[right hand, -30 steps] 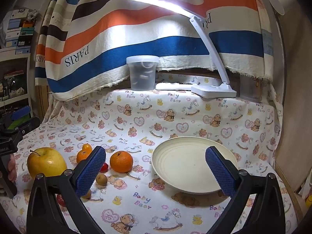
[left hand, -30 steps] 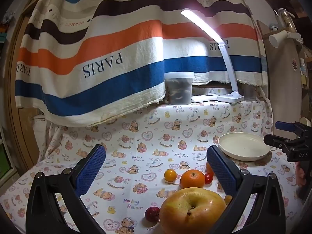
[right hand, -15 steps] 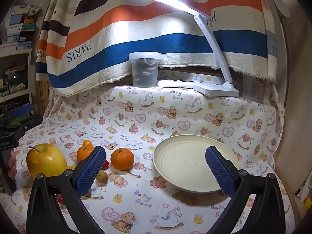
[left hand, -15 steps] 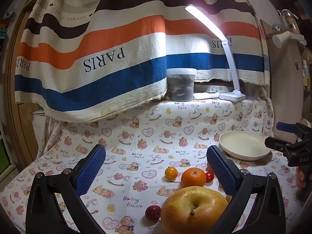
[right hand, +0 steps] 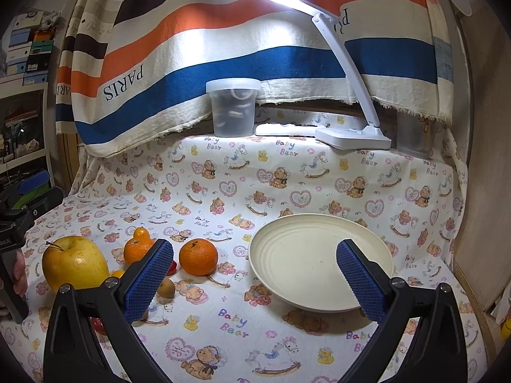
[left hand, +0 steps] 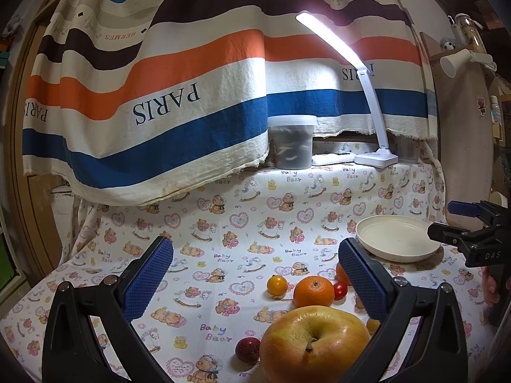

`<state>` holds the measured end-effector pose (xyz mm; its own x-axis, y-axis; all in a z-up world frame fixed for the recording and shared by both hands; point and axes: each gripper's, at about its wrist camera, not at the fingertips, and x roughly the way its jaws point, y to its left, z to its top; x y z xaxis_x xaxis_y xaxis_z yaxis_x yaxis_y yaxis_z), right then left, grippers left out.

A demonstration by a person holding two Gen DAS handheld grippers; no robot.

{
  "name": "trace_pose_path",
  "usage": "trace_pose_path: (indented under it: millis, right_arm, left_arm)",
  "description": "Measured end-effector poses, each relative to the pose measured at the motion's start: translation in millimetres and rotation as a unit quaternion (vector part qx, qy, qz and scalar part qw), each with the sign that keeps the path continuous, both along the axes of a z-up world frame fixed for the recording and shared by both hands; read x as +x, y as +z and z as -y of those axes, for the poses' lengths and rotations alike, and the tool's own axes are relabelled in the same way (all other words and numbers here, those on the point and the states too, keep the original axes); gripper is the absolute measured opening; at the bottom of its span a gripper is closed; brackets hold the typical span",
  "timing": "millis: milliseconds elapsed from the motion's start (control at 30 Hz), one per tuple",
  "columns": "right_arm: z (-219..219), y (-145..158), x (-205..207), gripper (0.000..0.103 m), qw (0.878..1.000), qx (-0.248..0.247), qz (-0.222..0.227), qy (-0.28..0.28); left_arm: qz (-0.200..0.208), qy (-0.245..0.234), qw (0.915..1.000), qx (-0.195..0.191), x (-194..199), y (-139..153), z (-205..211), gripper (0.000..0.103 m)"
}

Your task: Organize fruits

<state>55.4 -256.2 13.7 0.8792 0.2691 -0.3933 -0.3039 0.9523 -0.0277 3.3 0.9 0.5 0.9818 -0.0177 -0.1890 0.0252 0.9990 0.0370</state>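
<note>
A big yellow apple [left hand: 314, 344] [right hand: 74, 263] lies close below my open left gripper [left hand: 255, 277], with nothing between the blue pads. Beyond it sit an orange mandarin [left hand: 313, 291] [right hand: 198, 257], a yellow cherry tomato [left hand: 277, 284], a red cherry tomato [left hand: 340, 290] and a dark red small fruit [left hand: 247, 349]. A second knobbly orange [right hand: 138, 246] and a small brown fruit [right hand: 166, 288] show in the right wrist view. My right gripper [right hand: 254, 279] stands open above the near rim of the empty cream plate [right hand: 319, 260] [left hand: 397, 237].
A lidded plastic tub [right hand: 233, 111] and a lit white desk lamp [right hand: 353, 137] stand on the raised ledge at the back, under a striped cloth [left hand: 159, 105]. The bear-print tablecloth [right hand: 242, 191] covers the table. A wooden panel [right hand: 485, 159] borders the right side.
Both grippers have drawn back and risen slightly, so the fruits and plate look a little farther. Nothing was taken hold of; both stay open.
</note>
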Motion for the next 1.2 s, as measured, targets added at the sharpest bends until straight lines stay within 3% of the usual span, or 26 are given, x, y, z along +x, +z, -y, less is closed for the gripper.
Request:
trace_pose_path:
  millis: [167, 867, 1200]
  right_arm:
    - [-6.7, 0.1, -7.2, 0.103, 1.0, -0.018, 0.019, 0.008]
    - [-7.0, -0.4, -8.0, 0.103, 1.0, -0.019, 0.018, 0.008]
    - [-6.4, -0.5, -6.7, 0.103, 1.0, -0.018, 0.017, 0.007]
  left_arm:
    - [0.009, 0.003, 0.9999, -0.004, -3.8, -0.1, -2.8, 0.103]
    - [0.056, 0.01, 0.9971, 0.051, -22.2, 2.4, 17.7, 0.103]
    - [0.046, 0.018, 0.9985, 0.023, -18.8, 2.7, 7.3, 0.103]
